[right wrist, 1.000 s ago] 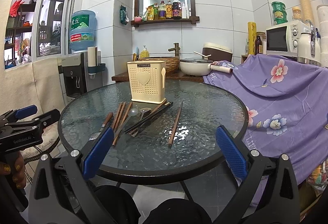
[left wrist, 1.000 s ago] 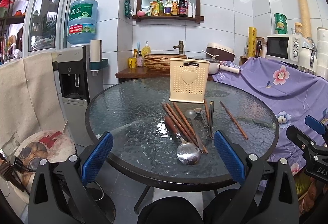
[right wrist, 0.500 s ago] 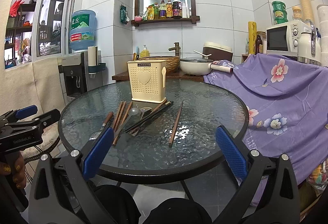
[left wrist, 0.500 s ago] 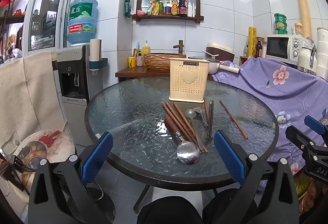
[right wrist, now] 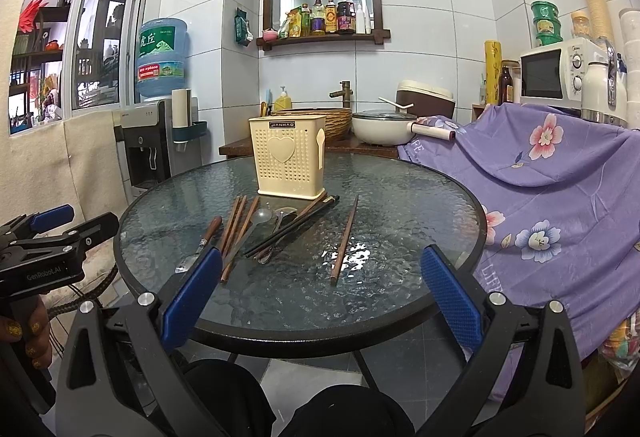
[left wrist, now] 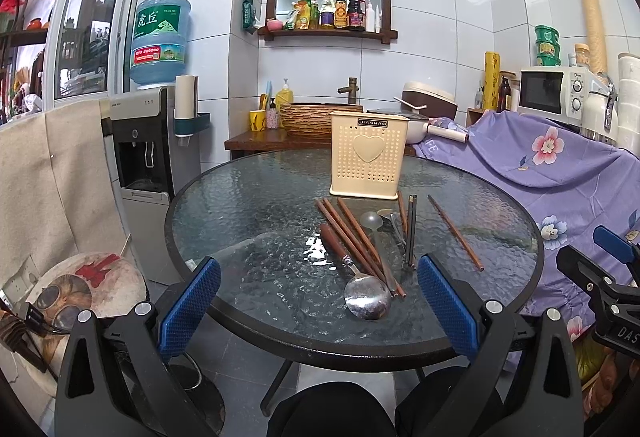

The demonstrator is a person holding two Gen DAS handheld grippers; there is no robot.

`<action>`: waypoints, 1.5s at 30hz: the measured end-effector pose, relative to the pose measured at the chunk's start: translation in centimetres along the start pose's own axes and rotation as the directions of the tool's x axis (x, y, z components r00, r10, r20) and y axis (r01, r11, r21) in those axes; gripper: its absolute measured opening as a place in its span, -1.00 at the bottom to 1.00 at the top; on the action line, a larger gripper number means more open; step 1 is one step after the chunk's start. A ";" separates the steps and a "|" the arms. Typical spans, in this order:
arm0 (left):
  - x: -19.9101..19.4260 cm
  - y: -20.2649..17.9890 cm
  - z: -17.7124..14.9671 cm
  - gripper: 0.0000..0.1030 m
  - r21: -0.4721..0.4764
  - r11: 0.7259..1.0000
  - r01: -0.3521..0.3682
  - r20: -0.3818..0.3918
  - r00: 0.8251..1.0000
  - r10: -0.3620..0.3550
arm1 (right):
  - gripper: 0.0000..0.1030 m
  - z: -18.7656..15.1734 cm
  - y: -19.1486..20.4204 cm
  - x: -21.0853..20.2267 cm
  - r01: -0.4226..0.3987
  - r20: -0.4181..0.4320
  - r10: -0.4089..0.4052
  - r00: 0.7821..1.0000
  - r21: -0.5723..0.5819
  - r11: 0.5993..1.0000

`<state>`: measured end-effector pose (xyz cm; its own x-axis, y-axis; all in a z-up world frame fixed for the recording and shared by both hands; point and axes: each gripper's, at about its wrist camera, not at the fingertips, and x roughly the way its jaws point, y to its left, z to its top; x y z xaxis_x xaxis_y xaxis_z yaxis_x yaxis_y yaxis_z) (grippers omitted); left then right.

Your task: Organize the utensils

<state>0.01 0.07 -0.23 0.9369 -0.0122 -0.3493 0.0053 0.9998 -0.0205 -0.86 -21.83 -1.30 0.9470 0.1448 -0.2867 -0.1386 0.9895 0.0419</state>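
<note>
A cream perforated utensil holder (left wrist: pixel 369 160) (right wrist: pixel 289 160) stands upright on the round glass table (left wrist: pixel 248 213) (right wrist: pixel 400 197). In front of it lie several brown chopsticks (left wrist: pixel 348 233) (right wrist: pixel 236 225), a dark pair (left wrist: pixel 411 233) (right wrist: pixel 294 227), a wood-handled metal spoon (left wrist: pixel 366 299) (right wrist: pixel 200 247), smaller spoons (left wrist: pixel 371 221) and one separate brown chopstick (left wrist: pixel 456 233) (right wrist: pixel 345 239). My left gripper (left wrist: pixel 318 307) hovers open at the table's near edge, nothing between its fingers. My right gripper (right wrist: pixel 320 297) is likewise open and empty at the near edge.
A purple floral cloth (left wrist: pixel 560 173) (right wrist: pixel 560 177) covers furniture on the right. A water dispenser (left wrist: pixel 144 141) stands left, a round stool (left wrist: pixel 84 289) below it. Behind the table a wooden counter (left wrist: pixel 264 139) carries a basin and a pot (right wrist: pixel 380 129). A hand (right wrist: pixel 24 341) holds the left gripper.
</note>
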 end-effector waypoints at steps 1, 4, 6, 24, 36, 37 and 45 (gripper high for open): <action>0.0 0.0 0.0 0.88 -0.002 1.000 0.001 0.000 1.000 -0.001 | 0.91 0.0 0.0 0.0 0.000 0.000 0.000 1.000 0.000 1.000; 0.0 0.0 0.0 0.88 -0.002 1.000 0.002 0.000 1.000 -0.002 | 0.91 0.0 0.0 0.0 -0.001 -0.001 0.001 1.000 0.001 1.000; 0.0 0.0 0.1 0.88 -0.001 1.000 0.001 -0.001 1.000 -0.001 | 0.91 0.0 0.1 0.0 0.000 -0.002 0.000 1.000 0.000 1.000; 2.7 0.3 -1.0 0.88 -0.006 1.000 -0.009 -0.122 0.993 0.008 | 0.91 -0.5 -0.5 1.9 0.027 -0.080 -0.026 0.996 0.002 1.000; 10.7 2.8 1.9 0.60 -0.098 0.994 0.050 -0.350 0.933 -0.081 | 0.39 1.4 -2.9 13.0 0.037 -0.349 -0.022 0.937 0.035 0.999; 11.3 2.9 2.1 0.60 -0.099 0.994 0.052 -0.353 0.932 -0.084 | 0.36 1.8 -3.1 14.4 0.030 -0.371 -0.013 0.929 0.040 0.999; 15.4 2.7 3.0 0.60 -0.098 0.993 0.064 -0.420 0.902 -0.099 | -0.23 4.1 -5.1 26.6 0.063 -0.559 -0.008 0.829 0.080 0.995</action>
<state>15.48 2.66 -2.80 0.6980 -0.1176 -0.7064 0.0306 0.9904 -0.1346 26.19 -23.04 -5.17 0.6240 0.1122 -0.7734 -0.0547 0.9935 0.0999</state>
